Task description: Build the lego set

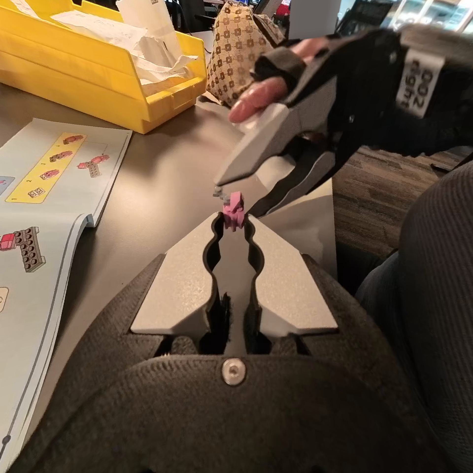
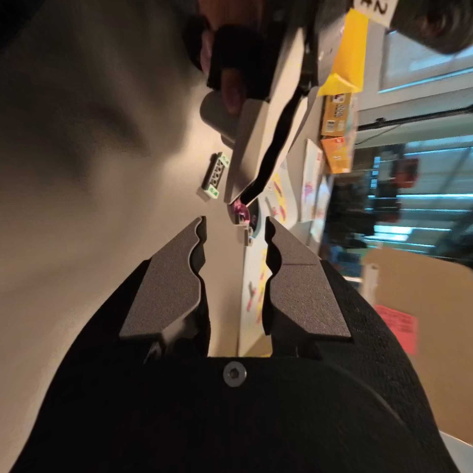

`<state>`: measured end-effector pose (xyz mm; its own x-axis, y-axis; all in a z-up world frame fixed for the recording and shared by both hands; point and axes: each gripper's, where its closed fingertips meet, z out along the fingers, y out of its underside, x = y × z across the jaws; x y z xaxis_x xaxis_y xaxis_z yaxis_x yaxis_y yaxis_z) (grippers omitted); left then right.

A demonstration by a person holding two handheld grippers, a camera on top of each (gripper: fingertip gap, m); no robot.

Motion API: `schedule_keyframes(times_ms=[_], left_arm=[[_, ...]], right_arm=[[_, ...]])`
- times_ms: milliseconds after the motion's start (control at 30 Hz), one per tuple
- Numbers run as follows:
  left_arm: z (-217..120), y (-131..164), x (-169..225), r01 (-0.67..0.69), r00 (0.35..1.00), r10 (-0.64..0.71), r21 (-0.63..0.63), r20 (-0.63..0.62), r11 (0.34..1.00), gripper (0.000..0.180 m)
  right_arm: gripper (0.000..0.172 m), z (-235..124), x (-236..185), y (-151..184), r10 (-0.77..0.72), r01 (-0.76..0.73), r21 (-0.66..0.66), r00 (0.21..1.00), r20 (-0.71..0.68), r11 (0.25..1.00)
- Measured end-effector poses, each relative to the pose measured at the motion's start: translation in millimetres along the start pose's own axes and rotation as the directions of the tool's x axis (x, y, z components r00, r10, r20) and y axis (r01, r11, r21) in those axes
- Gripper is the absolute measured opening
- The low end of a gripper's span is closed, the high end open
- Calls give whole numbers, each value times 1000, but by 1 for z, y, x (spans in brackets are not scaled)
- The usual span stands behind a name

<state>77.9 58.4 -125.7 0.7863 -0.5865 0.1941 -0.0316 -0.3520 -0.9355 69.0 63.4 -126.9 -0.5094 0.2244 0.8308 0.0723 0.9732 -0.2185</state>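
In the left wrist view my left gripper (image 1: 232,217) is shut on a small pink brick assembly (image 1: 234,212) and holds it above the table (image 1: 158,166). A small grey piece (image 1: 219,195) sticks out from the assembly's far upper side. My right gripper (image 1: 235,198) comes in from the upper right, its two fingers spread on either side of the assembly without pressing on it. In the right wrist view my right gripper (image 2: 235,220) is open, with the pink assembly (image 2: 240,212) and the grey piece (image 2: 248,236) just beyond its tips, held by the left gripper (image 2: 236,199).
An open instruction booklet (image 1: 51,192) lies on the left. A yellow bin (image 1: 76,64) with crumpled paper stands at the back left, beside a patterned bag (image 1: 235,51). A grey plate with green tiles (image 2: 213,176) lies on the table. A cardboard box (image 2: 422,307) is off to the side. Left and right tips are no more than a few centimetres apart.
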Motion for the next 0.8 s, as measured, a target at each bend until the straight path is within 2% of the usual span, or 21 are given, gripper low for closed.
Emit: schedule_keyframes(times_ms=[133, 400, 800], left_arm=[[1, 1, 0, 3, 1000, -3, -10, -2, 1000, 15], [0, 0, 0, 14, 1000, -14, -3, -8, 1000, 15], [-1, 0, 3, 35, 998, -35, 3, -54, 999, 14]], right_arm=[[27, 0, 2, -8, -165, 163, -25, 974, -155, 986], [12, 1, 4, -2, -264, 253, -78, 942, -208, 964], [10, -3, 3, -5, -335, 333, -53, 900, -280, 941]])
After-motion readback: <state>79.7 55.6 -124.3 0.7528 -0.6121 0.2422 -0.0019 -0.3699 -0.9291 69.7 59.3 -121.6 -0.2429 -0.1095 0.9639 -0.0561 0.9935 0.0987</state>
